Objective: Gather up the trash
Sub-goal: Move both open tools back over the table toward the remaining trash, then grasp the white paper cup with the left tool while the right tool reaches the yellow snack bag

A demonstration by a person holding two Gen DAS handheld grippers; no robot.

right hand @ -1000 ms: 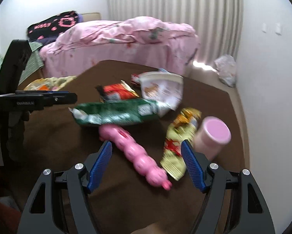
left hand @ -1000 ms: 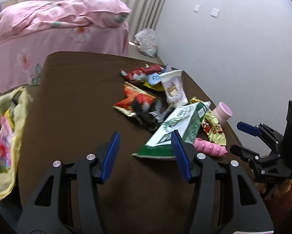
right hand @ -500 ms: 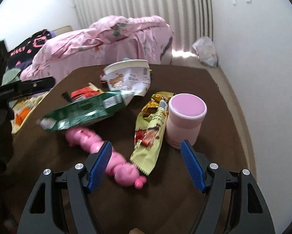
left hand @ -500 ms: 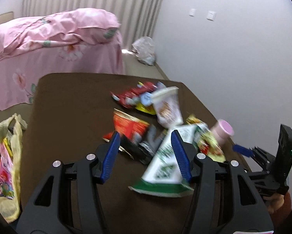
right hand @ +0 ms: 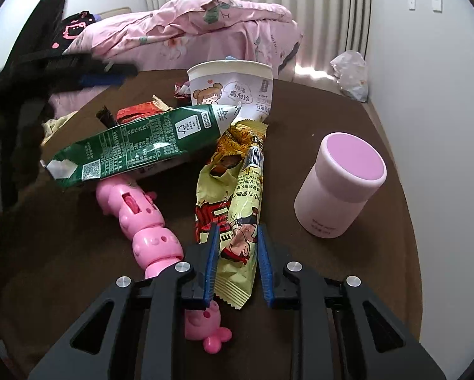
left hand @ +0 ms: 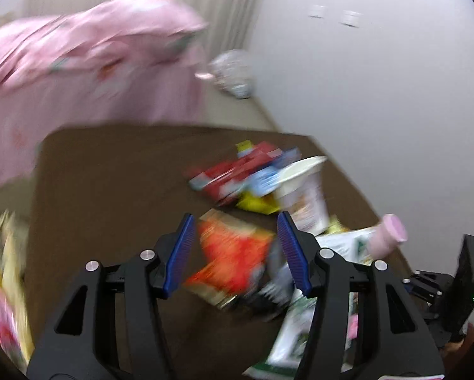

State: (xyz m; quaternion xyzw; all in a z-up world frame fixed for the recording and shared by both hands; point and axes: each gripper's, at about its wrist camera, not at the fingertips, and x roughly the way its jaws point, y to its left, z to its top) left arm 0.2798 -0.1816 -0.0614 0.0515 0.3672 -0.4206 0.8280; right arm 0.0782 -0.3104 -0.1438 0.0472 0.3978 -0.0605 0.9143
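Snack wrapper (right hand: 237,209) on table (right hand: 347,285); cup (right hand: 338,186) right, toy (right hand: 145,218) left, noodle tub (right hand: 233,85) behind.

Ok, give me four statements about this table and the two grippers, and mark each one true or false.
1. The pink cup stands upright on the brown table. True.
2. The right gripper has nothing between its jaws. False: a yellow wrapper lies between them, and they have just been closing on it.
3. The green bag lies partly over one end of the pink toy. True.
4. The left gripper is clamped shut. False: its jaws stand open, with an orange wrapper showing between them.
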